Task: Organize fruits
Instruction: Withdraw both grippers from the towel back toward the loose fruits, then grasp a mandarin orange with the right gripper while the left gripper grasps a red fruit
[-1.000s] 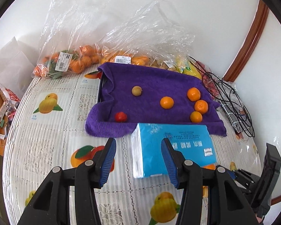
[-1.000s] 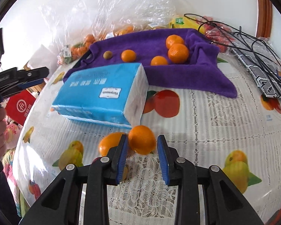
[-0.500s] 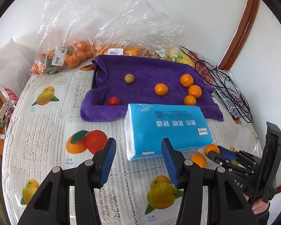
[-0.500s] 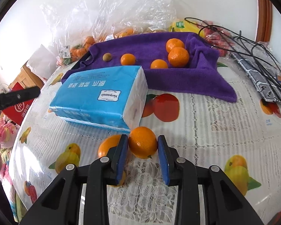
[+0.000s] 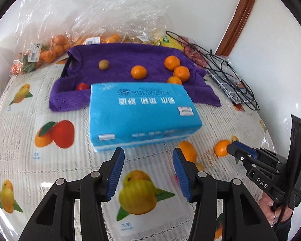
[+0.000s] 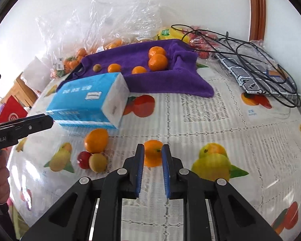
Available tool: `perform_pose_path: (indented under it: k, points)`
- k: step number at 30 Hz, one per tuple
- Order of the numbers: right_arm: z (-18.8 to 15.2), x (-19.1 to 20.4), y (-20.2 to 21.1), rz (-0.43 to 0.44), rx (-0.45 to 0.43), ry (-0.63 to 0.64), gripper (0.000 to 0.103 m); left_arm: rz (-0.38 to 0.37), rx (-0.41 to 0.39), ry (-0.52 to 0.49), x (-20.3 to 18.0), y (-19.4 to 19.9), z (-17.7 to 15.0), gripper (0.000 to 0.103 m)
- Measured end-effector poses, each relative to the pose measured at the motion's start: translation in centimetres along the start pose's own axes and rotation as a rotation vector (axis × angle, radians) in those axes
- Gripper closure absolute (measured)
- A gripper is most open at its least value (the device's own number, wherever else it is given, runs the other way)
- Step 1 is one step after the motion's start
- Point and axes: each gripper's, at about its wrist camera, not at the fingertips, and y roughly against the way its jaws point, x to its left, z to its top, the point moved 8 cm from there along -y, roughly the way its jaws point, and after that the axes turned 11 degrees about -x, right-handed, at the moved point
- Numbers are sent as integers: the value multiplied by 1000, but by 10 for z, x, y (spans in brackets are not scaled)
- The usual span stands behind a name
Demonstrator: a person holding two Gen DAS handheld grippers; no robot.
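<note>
My right gripper [image 6: 153, 150] is shut on a small orange [image 6: 153, 155], held just above the tablecloth; it also shows in the left wrist view [image 5: 221, 147]. To its left lie another orange [image 6: 96, 140], a red fruit [image 6: 83, 159] and a yellow fruit [image 6: 97, 162]. My left gripper [image 5: 148, 155] is open and empty, in front of the blue tissue pack [image 5: 142, 112]. A purple towel [image 5: 126, 60] over a tray holds several oranges [image 5: 138, 71], a brownish fruit [image 5: 103, 64] and a red fruit [image 5: 82, 86].
Plastic bags of oranges [image 5: 48, 50] line the wall behind the towel. A tangle of black cable on a patterned pouch [image 6: 256, 74] lies at the right. The tablecloth [image 5: 20, 140] is printed with fruit pictures. A red bag [image 6: 12, 112] sits off the left edge.
My right gripper has lifted and drawn back to the right with the orange, away from the tissue pack. My left gripper has pulled back toward me; the tissue pack looks farther off.
</note>
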Motion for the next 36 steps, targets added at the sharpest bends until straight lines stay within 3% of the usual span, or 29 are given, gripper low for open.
perform_pose_path:
  k: [5,13,22,30,36]
  points:
    - [-4,-2,-7,25,9,0,73,9,18,-4,-6,-5,-10,55]
    - [1,2,-27,83,-1,-3,72,44,30,1,0,-6,-17,55]
    - [10,1,-47,90,-4,-2,71,74,47,6,6,-9,-23,55]
    - [19,-1,-60,63,6,12,71,65,49,13,6,-14,-24,55]
    - [20,-9,-44,47,-22,-5,71,12,47,16,-2,-19,-25,56]
